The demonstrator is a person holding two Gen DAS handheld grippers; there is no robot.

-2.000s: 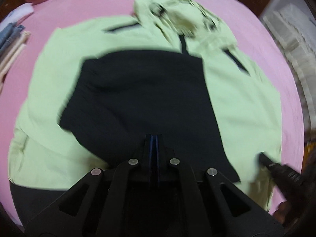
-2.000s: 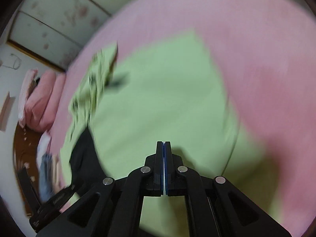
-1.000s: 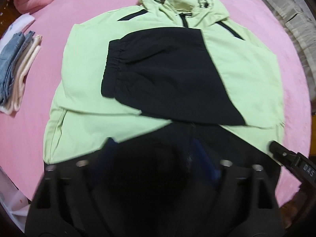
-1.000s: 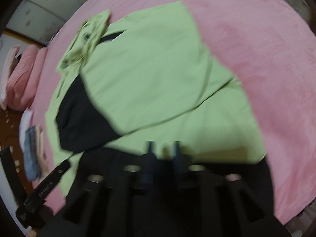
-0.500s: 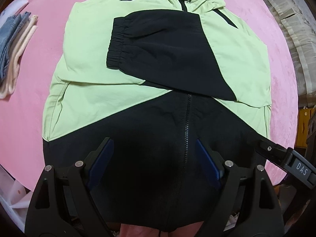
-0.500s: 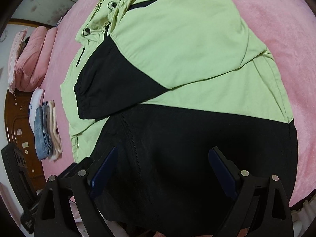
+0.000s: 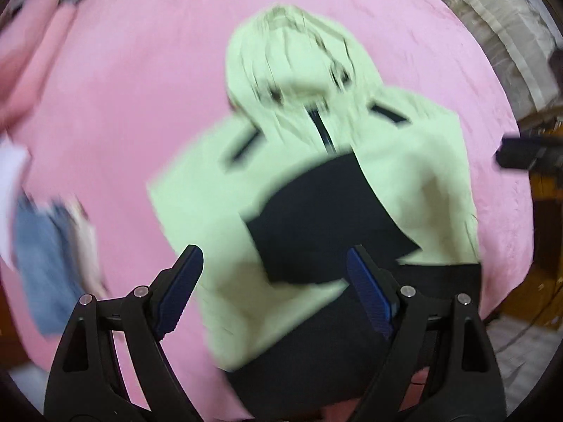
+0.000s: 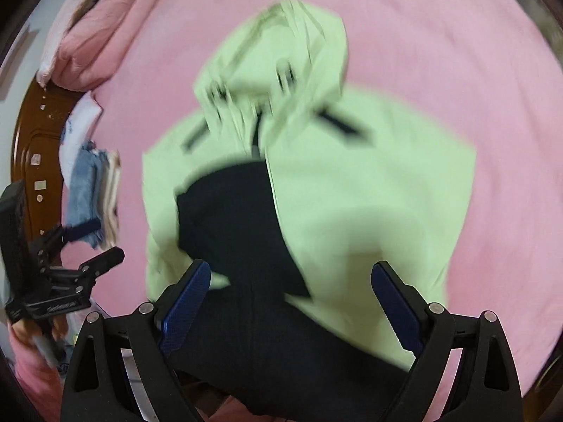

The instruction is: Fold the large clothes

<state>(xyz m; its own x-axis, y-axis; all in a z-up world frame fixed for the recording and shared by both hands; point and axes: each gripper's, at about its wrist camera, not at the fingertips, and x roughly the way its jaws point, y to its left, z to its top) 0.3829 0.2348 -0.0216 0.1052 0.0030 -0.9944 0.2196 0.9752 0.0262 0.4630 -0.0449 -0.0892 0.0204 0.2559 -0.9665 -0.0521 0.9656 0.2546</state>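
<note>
A light green and black hooded jacket (image 7: 404, 176) (image 8: 369, 193) lies front up on the pink bed (image 7: 123, 105), blurred by motion in both views. Its hood (image 7: 292, 63) (image 8: 281, 52) points away from me. A black-ended sleeve (image 7: 316, 218) (image 8: 228, 211) is folded across the chest. My left gripper (image 7: 273, 260) hangs above the jacket's lower part, open, with nothing between its blue pads. My right gripper (image 8: 292, 270) is also open and holds nothing, high over the black hem area. Each gripper shows at the edge of the other's view.
A pile of folded clothes with jeans (image 7: 42, 253) (image 8: 88, 190) lies on the bed left of the jacket. Pink pillows (image 8: 95, 35) sit at the far left corner by a wooden bed frame (image 8: 31, 133). Pale stacked bundles (image 7: 492, 17) stand beyond the bed's right side.
Both grippers were shut low over the jacket, then opened and let the fabric go. Since half a second ago both have risen and rolled, and the hood has come fully into view.
</note>
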